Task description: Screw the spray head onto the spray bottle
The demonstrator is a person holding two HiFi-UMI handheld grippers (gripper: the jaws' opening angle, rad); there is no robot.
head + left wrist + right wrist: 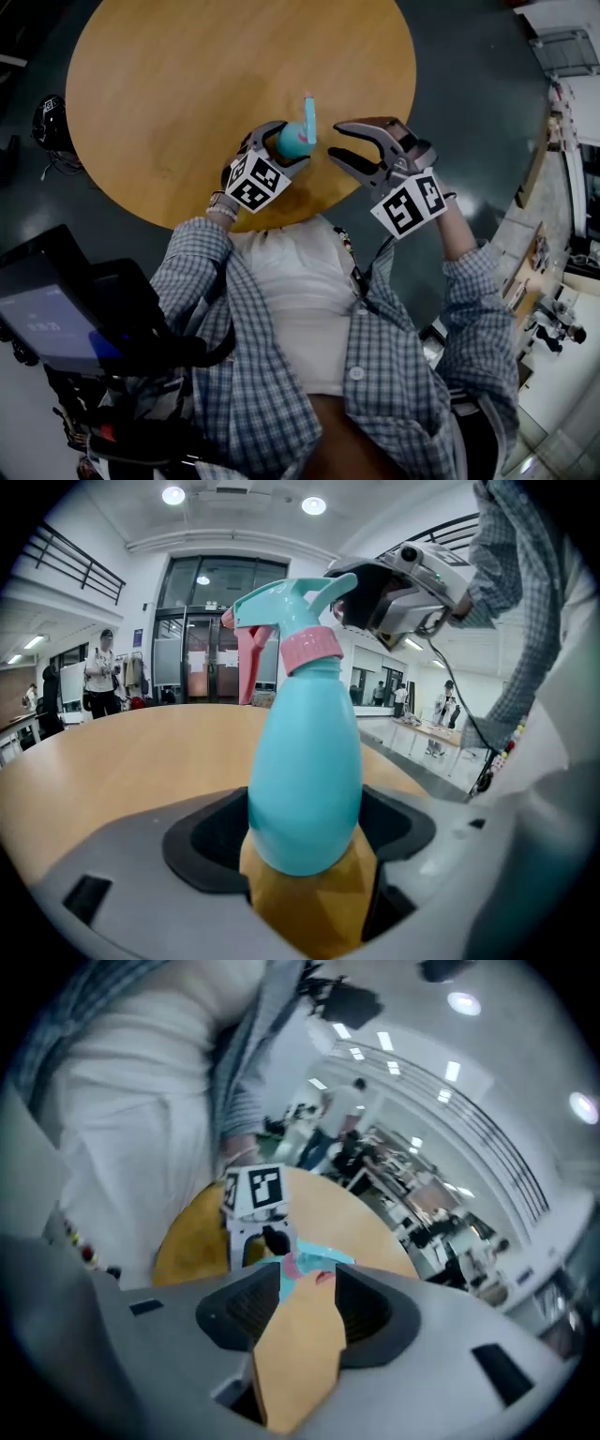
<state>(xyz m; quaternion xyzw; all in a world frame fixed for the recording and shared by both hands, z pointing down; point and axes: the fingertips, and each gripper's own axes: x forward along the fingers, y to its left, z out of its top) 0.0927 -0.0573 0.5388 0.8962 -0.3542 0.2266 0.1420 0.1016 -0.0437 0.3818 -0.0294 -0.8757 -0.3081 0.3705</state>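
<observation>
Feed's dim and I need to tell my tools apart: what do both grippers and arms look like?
The left gripper and right gripper share grey curved shells with black ribbed pads inside. Each carries a white cube printed with black square markers. A thin black cable hangs from the right one. Both sleeves are blue-grey checked shirt cloth.

A round wooden table [187,84] stands on a dark grey floor [469,141]. Off the table's left edge a dark rounded object [52,122] lies on the floor (what it is cannot be told), with a pale cable beside it. At lower left a tilted screen [42,323] glows bluish on black equipment. In the left gripper view a person in a white top [100,672] stands beyond the table near tall glass doors [202,658], under round ceiling lights [173,495] and a railed balcony [75,555].
</observation>
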